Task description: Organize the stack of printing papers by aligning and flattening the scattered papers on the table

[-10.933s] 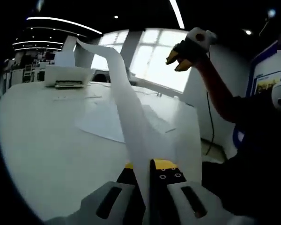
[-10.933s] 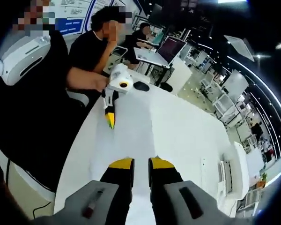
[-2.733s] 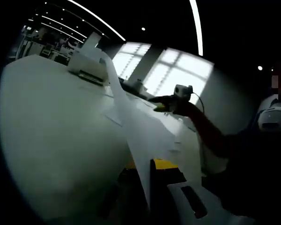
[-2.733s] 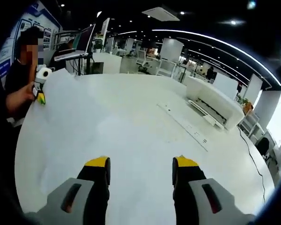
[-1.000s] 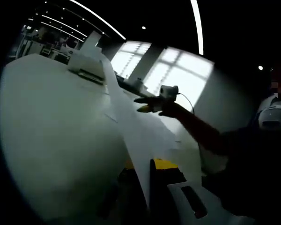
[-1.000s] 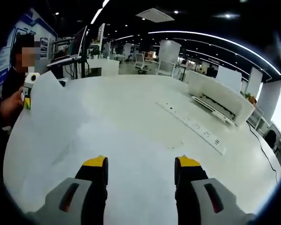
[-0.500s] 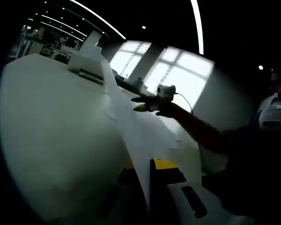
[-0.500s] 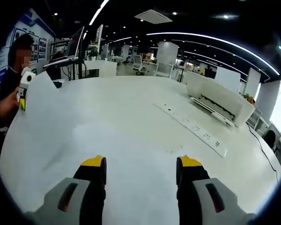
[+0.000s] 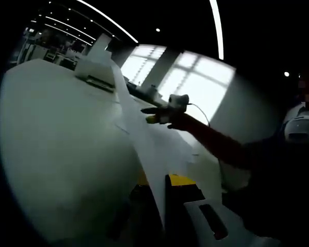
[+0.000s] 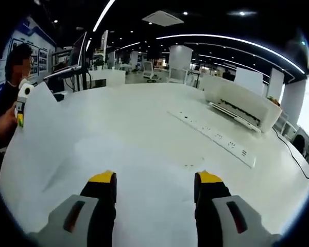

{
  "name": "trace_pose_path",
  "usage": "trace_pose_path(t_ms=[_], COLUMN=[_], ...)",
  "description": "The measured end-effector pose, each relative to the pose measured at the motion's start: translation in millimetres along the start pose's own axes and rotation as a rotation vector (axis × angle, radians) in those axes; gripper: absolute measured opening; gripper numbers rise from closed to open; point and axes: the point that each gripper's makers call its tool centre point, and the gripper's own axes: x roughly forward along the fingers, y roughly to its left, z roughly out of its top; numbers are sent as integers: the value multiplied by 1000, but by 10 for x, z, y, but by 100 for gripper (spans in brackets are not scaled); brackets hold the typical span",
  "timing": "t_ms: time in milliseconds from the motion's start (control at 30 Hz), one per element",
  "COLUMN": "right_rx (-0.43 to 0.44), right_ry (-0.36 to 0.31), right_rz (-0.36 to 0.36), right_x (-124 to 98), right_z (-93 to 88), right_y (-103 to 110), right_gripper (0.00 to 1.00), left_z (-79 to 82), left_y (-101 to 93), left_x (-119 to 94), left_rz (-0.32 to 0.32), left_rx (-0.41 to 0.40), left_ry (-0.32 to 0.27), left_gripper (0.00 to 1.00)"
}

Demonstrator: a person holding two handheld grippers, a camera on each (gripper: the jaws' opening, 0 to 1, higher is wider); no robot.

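The left gripper [image 9: 162,182] has its fingers pinched on a lifted sheet [image 9: 144,139] rising toward 12 o'clock, the right gripper [image 10: 155,188] hovers fingers apart over papers [image 10: 118,159] on the desk [image 10: 159,110], so lower the sheet slowly, edges matched

White table [image 10: 144,118] — sheets of paper [image 10: 108,159], power strip [image 10: 216,136], printer [image 10: 242,110].
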Motion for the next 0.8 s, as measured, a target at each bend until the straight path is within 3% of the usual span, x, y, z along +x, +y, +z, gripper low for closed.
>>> trace_pose_path(t_ms=[400,800], right_rx=[105,113], right_ry=[-50,-43], right_rz=[-11,-31], right_x=[88,161], right_z=[-31,-73], right_y=[-73,-103], right_gripper=[56,56], left_z=[-18,-19], left_y=[-5,1], left_x=[10,4], left_rz=[-2,-3], left_rx=[-3,-4], left_ry=[8,10], left_gripper=[5,5])
